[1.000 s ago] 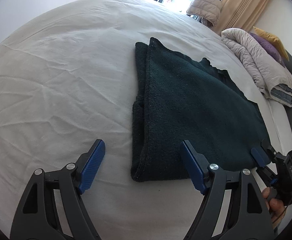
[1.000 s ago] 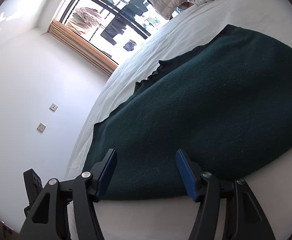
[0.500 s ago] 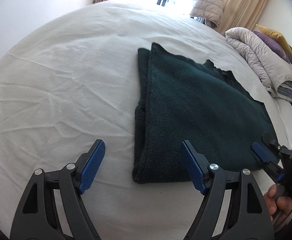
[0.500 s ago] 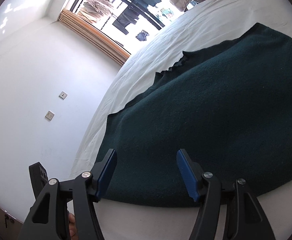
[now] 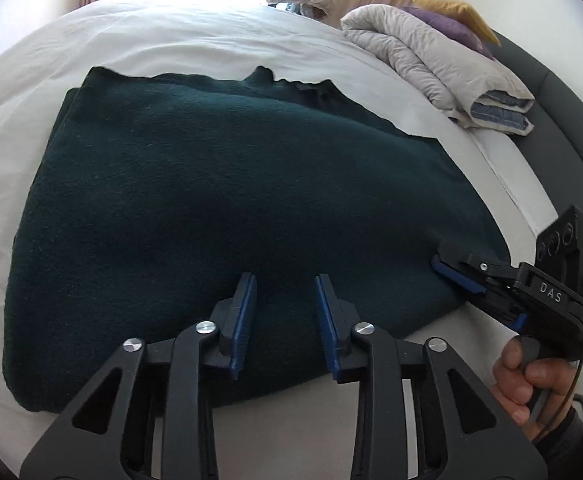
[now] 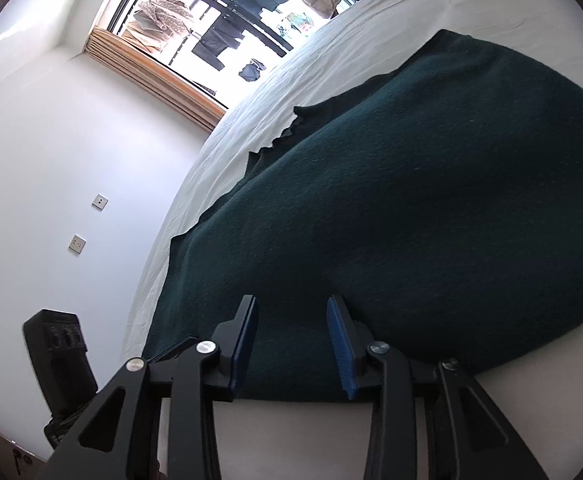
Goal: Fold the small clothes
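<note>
Dark green fleece, a folded garment (image 5: 231,184), lies flat on the white bed sheet (image 5: 139,36) and serves as the landmark for everything else. Its near hem runs along the sheet edge closest to both cameras; its far edge is ragged, with a small notch (perhaps a collar, too dark to be sure).

At the near hem, the left gripper (image 5: 285,292) sits over the cloth with its blue pads (image 5: 245,312) on either side of a strip of fleece. Its jaws have just been closing and now stand narrow, with the garment's edge between them; whether the pads actually press the cloth I cannot tell.

Toward the garment's right near corner, seen from the left wrist, the right gripper (image 6: 291,320) lies low against the hem, held by a person's hand (image 5: 527,380). Its jaws have also just been closing; in its own view the blue pads straddle the hem with a visible gap of fleece between them, and a firm pinch cannot be confirmed.

Beyond the garment's far right corner, a pale quilted duvet (image 5: 443,56) is bundled with a purple cushion (image 5: 447,24) and a yellow cushion (image 5: 455,8) behind it. Past the far edge, a bright window (image 6: 219,20) shows clothes hanging outside.
</note>
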